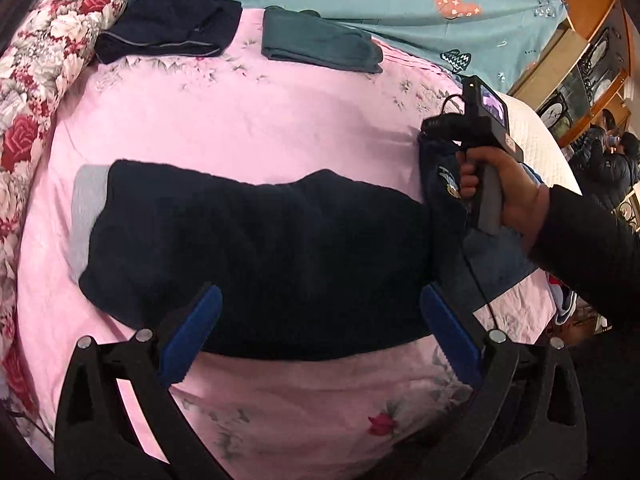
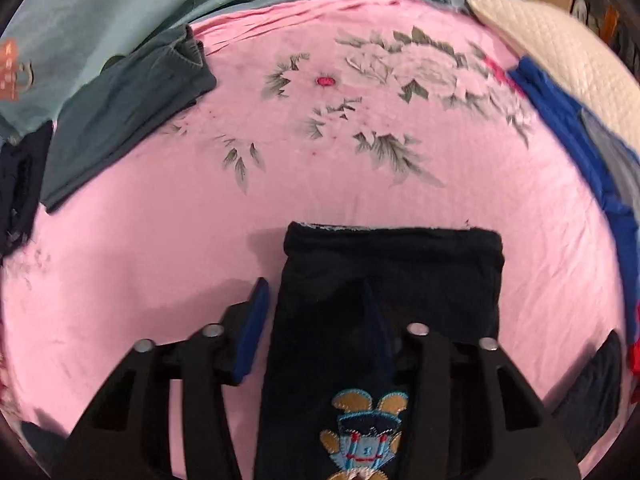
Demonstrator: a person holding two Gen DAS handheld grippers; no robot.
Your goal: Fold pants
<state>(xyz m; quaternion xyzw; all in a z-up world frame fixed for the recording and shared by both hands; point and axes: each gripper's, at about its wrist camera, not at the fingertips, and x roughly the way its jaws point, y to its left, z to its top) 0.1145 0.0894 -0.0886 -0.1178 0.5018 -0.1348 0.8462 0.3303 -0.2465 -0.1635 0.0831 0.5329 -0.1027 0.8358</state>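
Observation:
Dark navy pants (image 1: 256,256) with a grey waistband at the left lie across the pink floral bedsheet (image 1: 240,128). My left gripper (image 1: 320,304) is open, its blue pads over the pants' near edge, touching nothing. My right gripper (image 1: 440,128), held by a hand at the right, sits at the pants' leg end. In the right wrist view the leg end (image 2: 392,280) with an embroidered cartoon patch (image 2: 366,436) lies between the right gripper's (image 2: 320,312) jaws. The left pad (image 2: 252,336) stands apart from the cloth; the right pad is hidden behind it.
A folded dark navy garment (image 1: 168,28) and a folded grey-green garment (image 1: 320,44) lie at the far side of the bed. A red floral quilt (image 1: 40,92) lies left, a teal blanket (image 1: 400,0) behind. Blue clothes (image 2: 580,152) and a white pillow (image 2: 560,52) lie right.

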